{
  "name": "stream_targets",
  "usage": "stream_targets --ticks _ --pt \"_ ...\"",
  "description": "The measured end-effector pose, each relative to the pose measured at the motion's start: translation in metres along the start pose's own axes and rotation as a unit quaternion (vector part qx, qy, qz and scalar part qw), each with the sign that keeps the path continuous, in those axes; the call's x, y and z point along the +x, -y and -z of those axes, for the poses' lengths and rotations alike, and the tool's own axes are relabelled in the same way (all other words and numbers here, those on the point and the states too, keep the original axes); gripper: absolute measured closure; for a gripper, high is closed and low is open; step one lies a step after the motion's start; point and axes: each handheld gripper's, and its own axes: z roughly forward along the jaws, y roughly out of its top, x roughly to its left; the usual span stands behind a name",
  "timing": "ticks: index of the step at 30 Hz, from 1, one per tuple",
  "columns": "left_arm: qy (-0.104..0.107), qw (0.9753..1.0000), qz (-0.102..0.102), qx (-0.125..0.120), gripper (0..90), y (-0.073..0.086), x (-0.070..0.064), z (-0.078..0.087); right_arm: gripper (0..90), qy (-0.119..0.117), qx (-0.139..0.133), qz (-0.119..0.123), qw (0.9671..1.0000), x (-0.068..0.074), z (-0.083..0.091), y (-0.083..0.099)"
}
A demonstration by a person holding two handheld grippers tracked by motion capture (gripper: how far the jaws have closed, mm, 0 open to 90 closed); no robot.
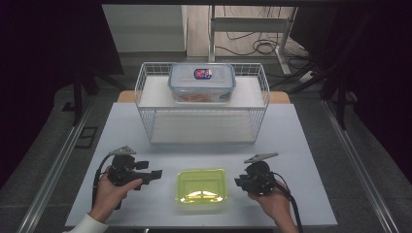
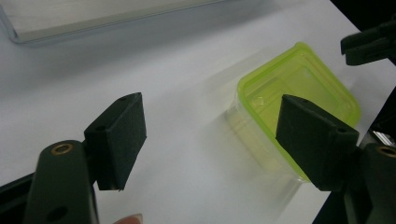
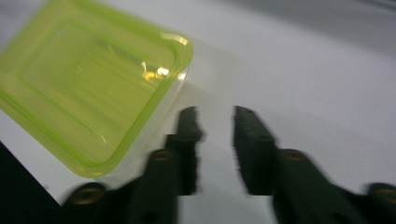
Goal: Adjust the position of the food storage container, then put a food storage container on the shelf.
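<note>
On the white table (image 1: 301,145) there are 2 containers, 1 wire rack and 2 grippers, each held in 1 hand. The 1 green-lidded container (image 1: 201,187) sits flat near the table's front edge, between the 2 grippers and touching neither. The 1 wire rack (image 1: 202,103) stands at the far middle of the table, and on its upper shelf rests the 1 clear lidded container (image 1: 201,82) with a blue and red label. The left gripper (image 1: 151,175) hovers just left of the green-lidded container, its 2 jaws spread wide with nothing between them; in the left gripper view the green-lidded container (image 2: 299,88) lies ahead, partly behind the right-hand jaw. The right gripper (image 1: 240,182) sits just right of that container, and in the blurred right gripper view its 2 jaws stand apart by a narrow gap, holding nothing, with the container's corner (image 3: 180,46) just beside them. Bare tabletop lies open between rack and green-lidded container, and along both side edges.
</note>
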Motion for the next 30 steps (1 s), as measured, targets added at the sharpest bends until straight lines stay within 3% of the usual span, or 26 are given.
stream_targets --ticks 2,5,9,12,18,27,30 --pt "0.001 1.0000 0.001 0.000 23.4 0.003 -0.002 0.000 52.4 -0.014 -0.017 -0.022 0.9995 -0.007 0.005 0.003" --pt "0.004 1.0000 0.008 0.002 23.4 0.007 -0.003 0.001 40.0 -0.054 -0.042 -0.048 0.9965 -0.016 0.011 0.007" --pt "0.005 0.9998 0.019 0.000 23.3 0.013 -0.004 0.003 28.0 -0.108 -0.066 -0.072 0.9893 -0.023 0.014 0.011" --pt "0.008 0.9998 0.020 0.001 22.4 0.015 -0.006 0.003 24.2 -0.139 -0.077 -0.082 0.9839 -0.026 0.013 0.012" --pt "0.015 0.9996 0.022 0.002 21.4 0.018 -0.010 0.001 25.4 -0.137 -0.076 -0.077 0.9846 -0.026 0.013 0.013" --pt "0.058 0.9965 0.058 -0.019 20.0 0.024 -0.011 0.012 28.5 -0.150 -0.076 -0.078 0.9826 -0.025 0.009 0.014" --pt "0.060 0.9963 0.058 -0.018 20.0 0.026 -0.014 0.010 28.9 -0.153 -0.077 -0.079 0.9820 -0.023 0.008 0.015"
